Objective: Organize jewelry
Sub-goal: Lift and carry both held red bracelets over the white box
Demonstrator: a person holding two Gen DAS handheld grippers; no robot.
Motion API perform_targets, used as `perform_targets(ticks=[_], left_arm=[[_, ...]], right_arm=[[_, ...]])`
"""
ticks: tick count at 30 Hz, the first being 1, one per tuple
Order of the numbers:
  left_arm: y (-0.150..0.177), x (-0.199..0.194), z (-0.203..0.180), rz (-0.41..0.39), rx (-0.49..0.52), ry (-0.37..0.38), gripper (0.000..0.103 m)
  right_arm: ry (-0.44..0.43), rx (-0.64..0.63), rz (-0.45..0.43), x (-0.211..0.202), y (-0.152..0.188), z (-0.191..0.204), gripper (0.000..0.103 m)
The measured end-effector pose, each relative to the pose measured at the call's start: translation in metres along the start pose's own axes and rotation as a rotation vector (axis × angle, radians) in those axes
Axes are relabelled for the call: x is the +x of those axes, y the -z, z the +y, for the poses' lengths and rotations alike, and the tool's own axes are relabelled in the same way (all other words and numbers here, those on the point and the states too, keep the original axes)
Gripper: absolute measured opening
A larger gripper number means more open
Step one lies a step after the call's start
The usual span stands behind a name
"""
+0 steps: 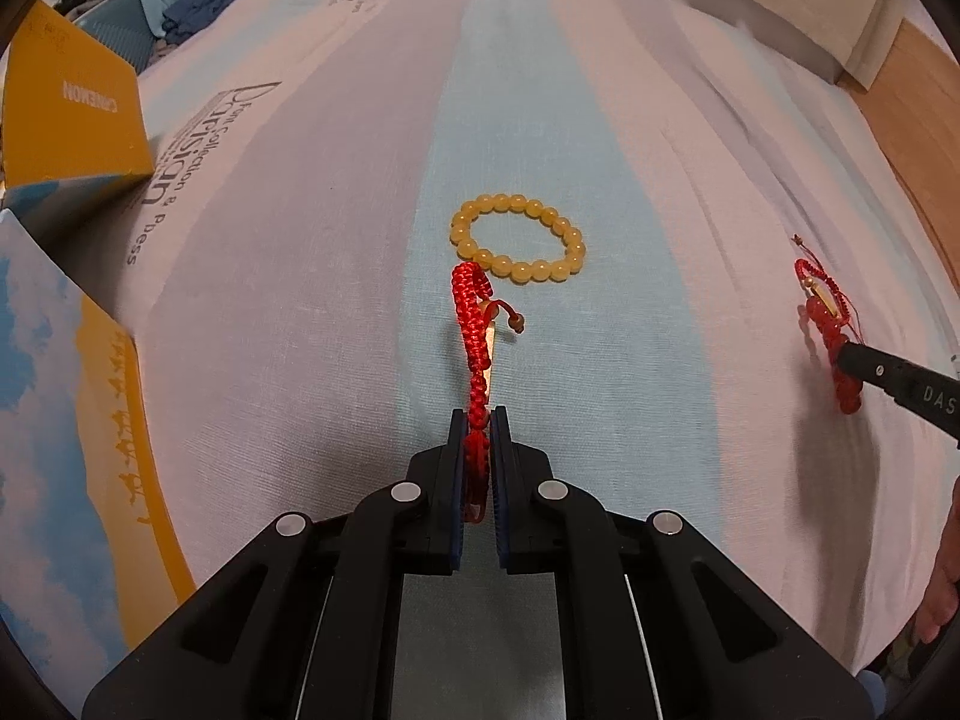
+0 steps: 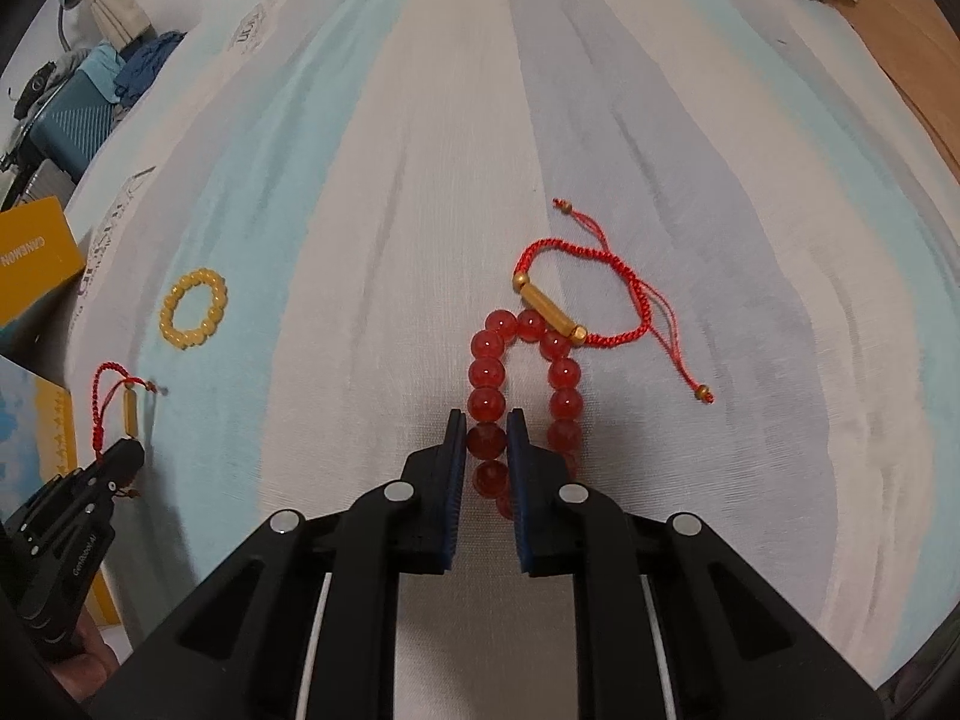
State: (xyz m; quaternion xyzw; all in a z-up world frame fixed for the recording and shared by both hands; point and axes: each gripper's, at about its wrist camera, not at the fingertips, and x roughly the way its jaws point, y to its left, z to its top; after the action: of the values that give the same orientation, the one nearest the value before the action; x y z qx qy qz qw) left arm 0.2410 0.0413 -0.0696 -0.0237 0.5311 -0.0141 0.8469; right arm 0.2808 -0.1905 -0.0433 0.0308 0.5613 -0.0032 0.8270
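While both bracelets are already clamped, the relation that governs the coming move is where each hangs from its hand-held gripper and where the open box lies. The left hand-held gripper (image 1: 478,420) has its jaws pressed together on the red braided bracelet (image 1: 474,330); the cord runs out past the fingertips, its long axis in line with the fingers and pointing toward the far edge of the bed (image 1: 600,90), with its looped end just short of the yellow bead bracelet (image 1: 519,237), which lies flat near the middle of the bed. The right hand-held gripper (image 2: 486,423) is closed on one strand of the red glass-bead bracelet (image 2: 486,372); the loop is drawn into a narrow arch whose long axis also follows the fingers. Its far end touches the gold tube of a second red cord bracelet (image 2: 549,315), which lies on the sheet just beyond, its tails trailing toward the right edge of the bed.

The yellow box (image 1: 78,102) sits at the left edge of the bed, so the left hand-held gripper is judged the nearer to it; the right must cross the bed. Whether the bead loop will snag the cord bracelet as it is carried off cannot be told, though the contact makes it a risk.
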Motion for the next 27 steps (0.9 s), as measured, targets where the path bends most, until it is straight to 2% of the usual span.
perform_targets(ticks=[17,27], left_arm=[[-0.005,-0.023,-0.005,-0.014,-0.003,-0.024,0.006],[0.001,-0.05,0.004,-0.005,-0.011,-0.021,0.006]], right_arm=[[-0.007,0.0,-0.061,-0.037,0.001,-0.005,0.013],[-0.028,-0.003,-0.056,-0.058,0.009,0.012,0.013]])
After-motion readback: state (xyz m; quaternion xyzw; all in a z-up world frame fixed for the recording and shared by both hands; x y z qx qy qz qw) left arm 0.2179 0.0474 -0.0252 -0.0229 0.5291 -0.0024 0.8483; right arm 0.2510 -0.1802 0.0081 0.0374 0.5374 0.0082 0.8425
